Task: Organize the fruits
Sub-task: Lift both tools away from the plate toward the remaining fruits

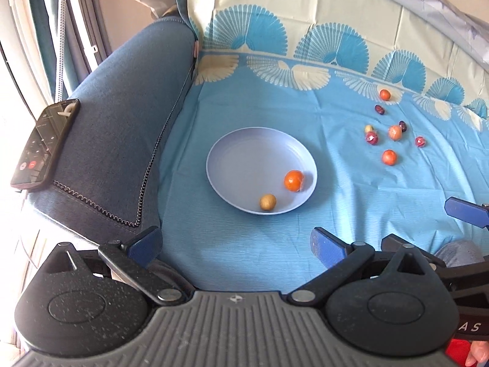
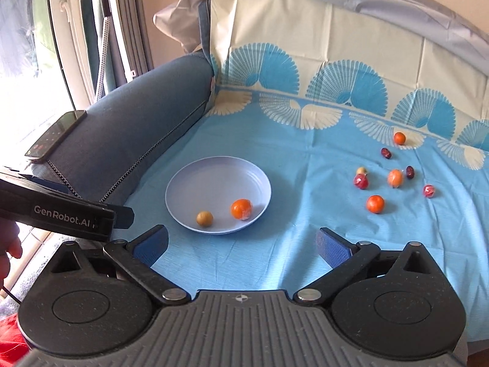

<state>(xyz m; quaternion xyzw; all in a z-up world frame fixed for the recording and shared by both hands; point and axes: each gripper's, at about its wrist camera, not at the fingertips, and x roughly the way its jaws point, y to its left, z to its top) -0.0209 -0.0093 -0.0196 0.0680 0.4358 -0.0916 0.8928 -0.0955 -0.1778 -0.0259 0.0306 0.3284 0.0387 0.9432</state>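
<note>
Both the left tongs [image 1: 235,241] and right tongs [image 2: 243,244] hover spread and empty above the blue cloth [image 2: 275,244]. Beyond them, the pale plate [image 2: 214,174] holds a wrapped orange [image 2: 241,209] and a small tan fruit [image 2: 204,218]. Further right, loose fruits [image 2: 375,204] lie scattered on the cloth.

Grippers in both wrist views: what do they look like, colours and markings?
Left gripper and right gripper match: speckled black round pivots, black linkage arms, ribbed grey base, blue textured pads on the jaws. The left gripper's body reads "GenRobot.AI" in the right wrist view.
</note>
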